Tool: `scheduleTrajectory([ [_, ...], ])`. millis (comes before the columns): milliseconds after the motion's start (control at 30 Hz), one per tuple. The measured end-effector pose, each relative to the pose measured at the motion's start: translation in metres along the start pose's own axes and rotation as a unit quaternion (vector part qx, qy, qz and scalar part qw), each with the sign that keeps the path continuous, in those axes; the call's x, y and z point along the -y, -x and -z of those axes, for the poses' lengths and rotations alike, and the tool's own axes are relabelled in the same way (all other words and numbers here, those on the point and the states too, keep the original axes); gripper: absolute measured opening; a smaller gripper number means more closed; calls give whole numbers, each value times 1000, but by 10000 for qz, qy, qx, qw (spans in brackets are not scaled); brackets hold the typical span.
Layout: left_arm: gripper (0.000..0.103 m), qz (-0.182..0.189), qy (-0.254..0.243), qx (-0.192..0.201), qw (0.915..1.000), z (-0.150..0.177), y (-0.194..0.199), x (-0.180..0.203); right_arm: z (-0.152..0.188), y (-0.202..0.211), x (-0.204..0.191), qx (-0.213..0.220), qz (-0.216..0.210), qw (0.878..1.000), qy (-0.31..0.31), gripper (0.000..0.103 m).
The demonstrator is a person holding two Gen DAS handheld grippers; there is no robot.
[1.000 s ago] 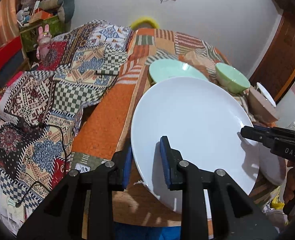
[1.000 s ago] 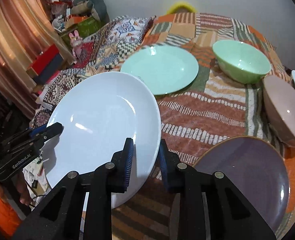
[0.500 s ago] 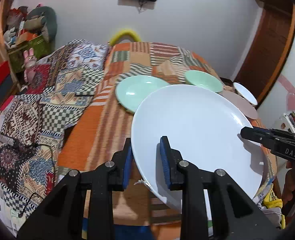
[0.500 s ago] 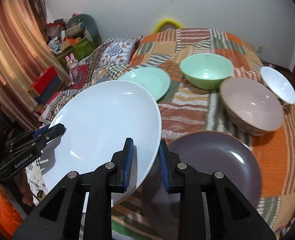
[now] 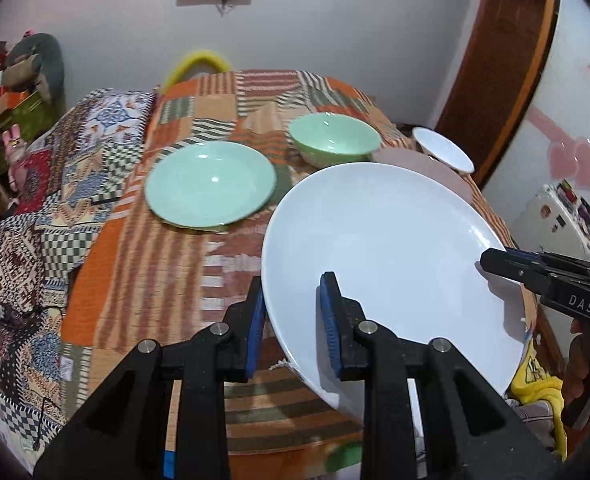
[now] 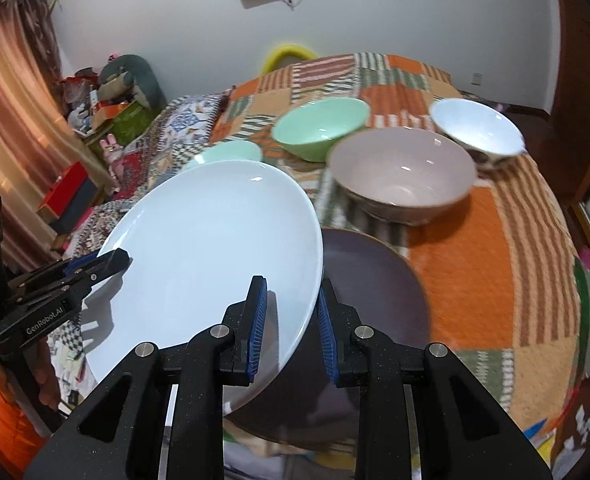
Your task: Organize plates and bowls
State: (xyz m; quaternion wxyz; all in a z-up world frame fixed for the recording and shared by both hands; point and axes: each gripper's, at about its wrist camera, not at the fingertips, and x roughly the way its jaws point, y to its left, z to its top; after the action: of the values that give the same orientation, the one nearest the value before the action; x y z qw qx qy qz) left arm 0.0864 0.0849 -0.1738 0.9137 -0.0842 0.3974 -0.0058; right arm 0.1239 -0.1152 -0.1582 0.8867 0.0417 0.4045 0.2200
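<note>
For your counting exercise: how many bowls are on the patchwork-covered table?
3. The green bowl sits at the far middle, the pinkish bowl just nearer and rightward, the white bowl at far right. The held white plate might hide others.

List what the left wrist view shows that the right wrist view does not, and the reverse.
Only the left wrist view: the whole mint green plate and the wooden door frame.

Only the right wrist view: the dark purple plate, the full pinkish bowl and the curtain.

Both: the white plate, held at opposite rims by the left hand-held gripper and right hand-held gripper, plus the green bowl.
</note>
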Motion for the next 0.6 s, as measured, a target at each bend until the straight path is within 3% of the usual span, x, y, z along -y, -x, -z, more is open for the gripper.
scheduleTrajectory([
  [333,28,155,-302,-390,9987,1,-34,39,17,5,45,-86,162,9987,-472,23],
  [600,28,197,-518,-696,9960,3,-60,57,26,1,59,-223,313,9972,-634,23],
])
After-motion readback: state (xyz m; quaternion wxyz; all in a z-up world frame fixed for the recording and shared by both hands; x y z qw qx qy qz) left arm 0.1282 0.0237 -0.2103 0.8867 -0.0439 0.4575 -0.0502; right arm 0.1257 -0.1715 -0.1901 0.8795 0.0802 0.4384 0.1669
